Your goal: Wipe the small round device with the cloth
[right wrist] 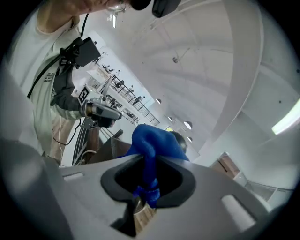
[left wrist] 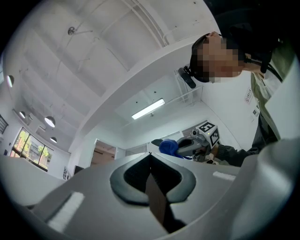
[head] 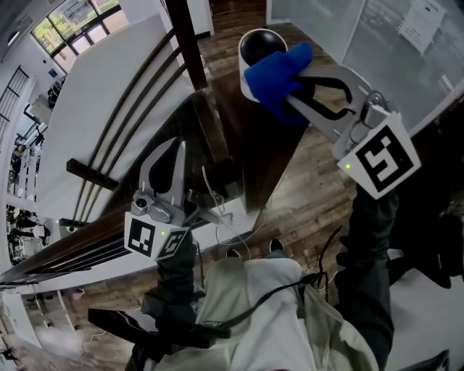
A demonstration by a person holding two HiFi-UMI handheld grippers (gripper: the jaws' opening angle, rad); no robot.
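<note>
Right gripper clamped on blue cloth, cloth over small round device; left gripper closed, empty, well apart; dark table; plank floor, windows

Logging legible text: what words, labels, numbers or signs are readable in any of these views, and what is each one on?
No text can be read here.
Paper sheets, top right of the head view: print too small to read.
Shirt print, right gripper view: too small and blurred to read.
Marker cubes: black-and-white square patterns only, no words or numbers.
</note>
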